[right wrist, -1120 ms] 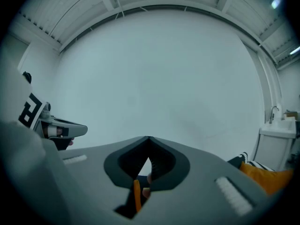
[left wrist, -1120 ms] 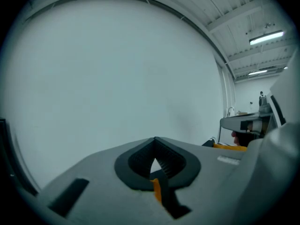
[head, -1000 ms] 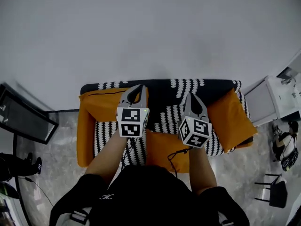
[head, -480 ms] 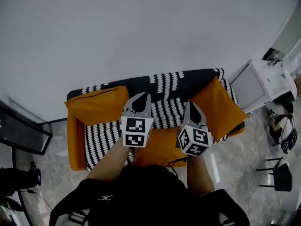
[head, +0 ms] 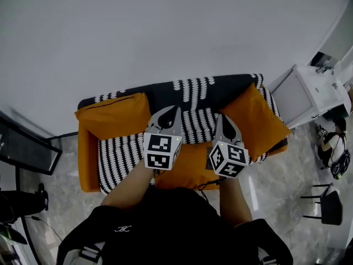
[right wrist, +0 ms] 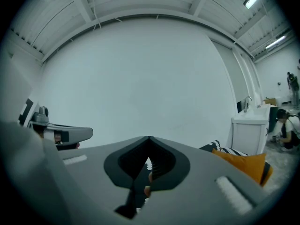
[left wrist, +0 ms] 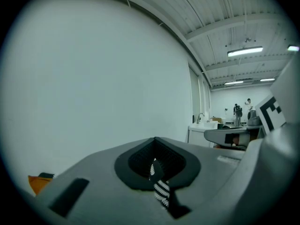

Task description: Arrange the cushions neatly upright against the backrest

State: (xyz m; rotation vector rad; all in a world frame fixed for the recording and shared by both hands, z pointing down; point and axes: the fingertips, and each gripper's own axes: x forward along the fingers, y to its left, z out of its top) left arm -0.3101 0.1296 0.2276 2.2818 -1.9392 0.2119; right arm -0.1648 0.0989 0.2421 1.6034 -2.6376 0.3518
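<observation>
Orange cushions sit on a black-and-white patterned sofa (head: 193, 94): the left cushion (head: 113, 116) and the right cushion (head: 256, 120) lean at the backrest's ends, and the middle cushion (head: 190, 167) lies on the seat front. Left gripper (head: 172, 111) and right gripper (head: 223, 119) hang above the seat, jaws pressed together, empty.

Bright even ceiling-strip light, soft shadows; fisheye bend + dark corners in gripper views
</observation>
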